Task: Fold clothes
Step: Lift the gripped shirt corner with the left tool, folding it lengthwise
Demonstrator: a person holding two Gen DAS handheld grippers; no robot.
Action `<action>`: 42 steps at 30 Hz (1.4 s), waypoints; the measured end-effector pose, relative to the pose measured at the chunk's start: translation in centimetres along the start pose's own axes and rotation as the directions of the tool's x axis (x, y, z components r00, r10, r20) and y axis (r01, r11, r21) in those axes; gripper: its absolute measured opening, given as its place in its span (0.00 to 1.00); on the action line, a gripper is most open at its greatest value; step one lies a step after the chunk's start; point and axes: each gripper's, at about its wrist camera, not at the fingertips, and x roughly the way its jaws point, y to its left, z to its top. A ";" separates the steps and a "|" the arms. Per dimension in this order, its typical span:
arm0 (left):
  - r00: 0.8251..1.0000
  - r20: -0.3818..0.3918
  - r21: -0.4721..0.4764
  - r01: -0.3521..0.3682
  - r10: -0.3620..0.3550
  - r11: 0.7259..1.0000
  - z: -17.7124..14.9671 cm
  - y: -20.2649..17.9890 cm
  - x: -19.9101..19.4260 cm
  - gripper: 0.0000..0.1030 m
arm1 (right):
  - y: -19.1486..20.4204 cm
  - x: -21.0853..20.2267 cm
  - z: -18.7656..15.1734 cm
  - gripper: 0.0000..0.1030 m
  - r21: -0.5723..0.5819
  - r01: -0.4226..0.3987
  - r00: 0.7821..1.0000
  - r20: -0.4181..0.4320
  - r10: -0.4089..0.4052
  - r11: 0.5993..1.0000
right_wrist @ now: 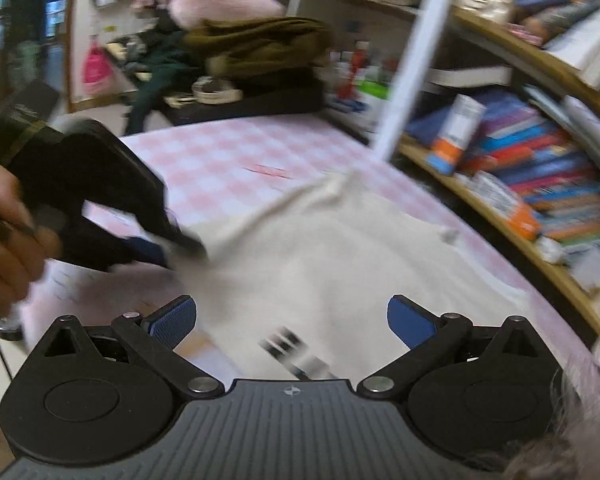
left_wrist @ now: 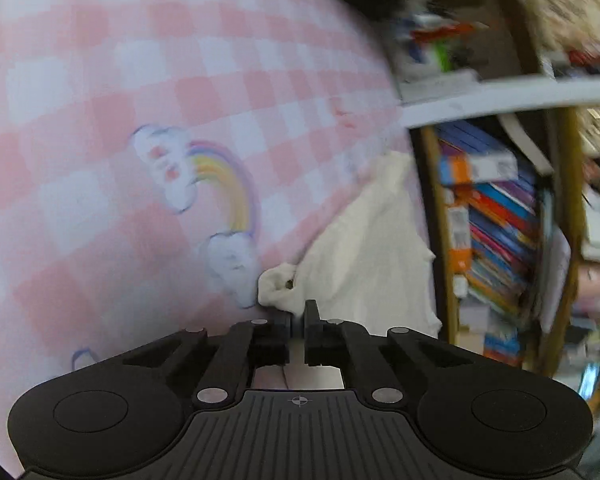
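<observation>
A cream garment (right_wrist: 340,248) lies spread on a pink checked sheet (right_wrist: 220,152) with a rainbow print (left_wrist: 224,184). In the left wrist view the garment (left_wrist: 372,248) sits at the right, and its bunched edge is pinched between the closed jaws of my left gripper (left_wrist: 298,316). The right wrist view shows that left gripper (right_wrist: 188,250) from the side, held by a hand (right_wrist: 4,240), gripping the garment's left edge. My right gripper (right_wrist: 292,320) hovers over the garment's near part, its blue pads (right_wrist: 172,322) wide apart with nothing between them. Both views are motion-blurred.
A wooden bookshelf (right_wrist: 540,184) packed with books runs along the right side of the bed. A white pole (right_wrist: 412,60) rises at the far edge. Brown and dark clothes (right_wrist: 260,52) are piled beyond the bed. A blurred striped tag (right_wrist: 296,350) lies on the garment.
</observation>
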 end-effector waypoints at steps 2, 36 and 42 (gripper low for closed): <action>0.999 -0.015 0.127 0.045 -0.044 0.991 0.2 -2.0 -0.6 0.04 | 1.6 1.2 1.2 0.98 -0.044 -0.015 1.000 0.001 0.015 0.999; 0.938 -0.228 -0.155 0.228 -0.259 0.961 3.5 0.7 6.6 0.80 | -0.4 3.4 4.3 0.43 0.222 -0.121 0.987 -0.079 0.142 0.968; 0.941 -0.238 -0.143 0.211 -0.240 0.967 3.5 0.8 7.0 0.68 | -6.2 1.4 4.1 0.71 0.429 -0.061 0.991 -0.078 0.104 0.901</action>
